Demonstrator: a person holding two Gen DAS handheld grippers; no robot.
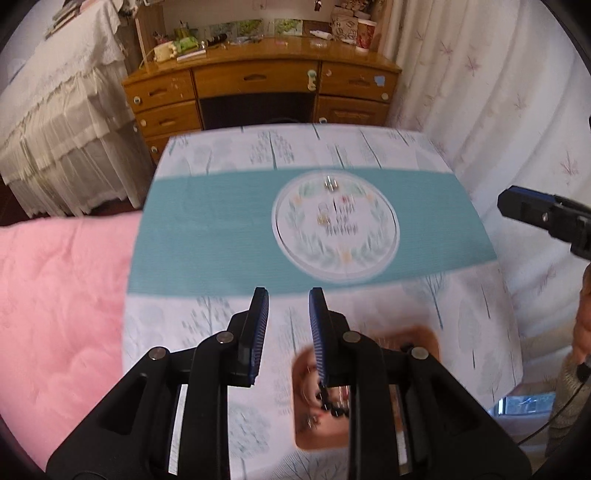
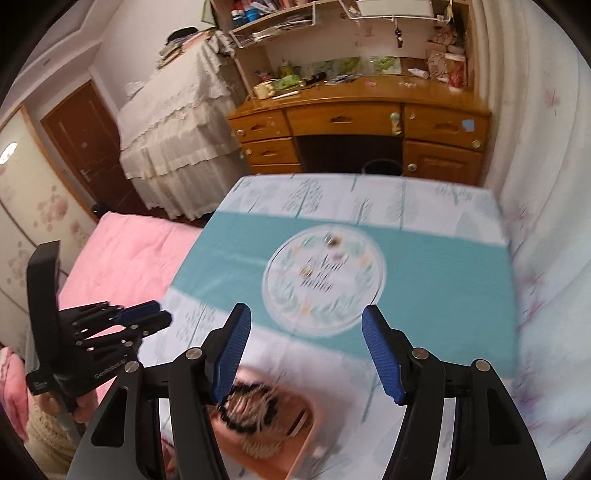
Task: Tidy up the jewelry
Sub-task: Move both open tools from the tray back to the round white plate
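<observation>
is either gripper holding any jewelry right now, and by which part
Nothing is held: the left gripper has an empty gap between its fingers, and the right gripper stands wide open above the table.

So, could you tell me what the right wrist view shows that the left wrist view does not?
Only the right wrist view shows the brown door, the wire shelf above the desk, and the left gripper from the side. Only the left wrist view shows the right gripper from the side. Both share the round plate with small jewelry on the teal cloth, the pink tray and the wooden desk.
</observation>
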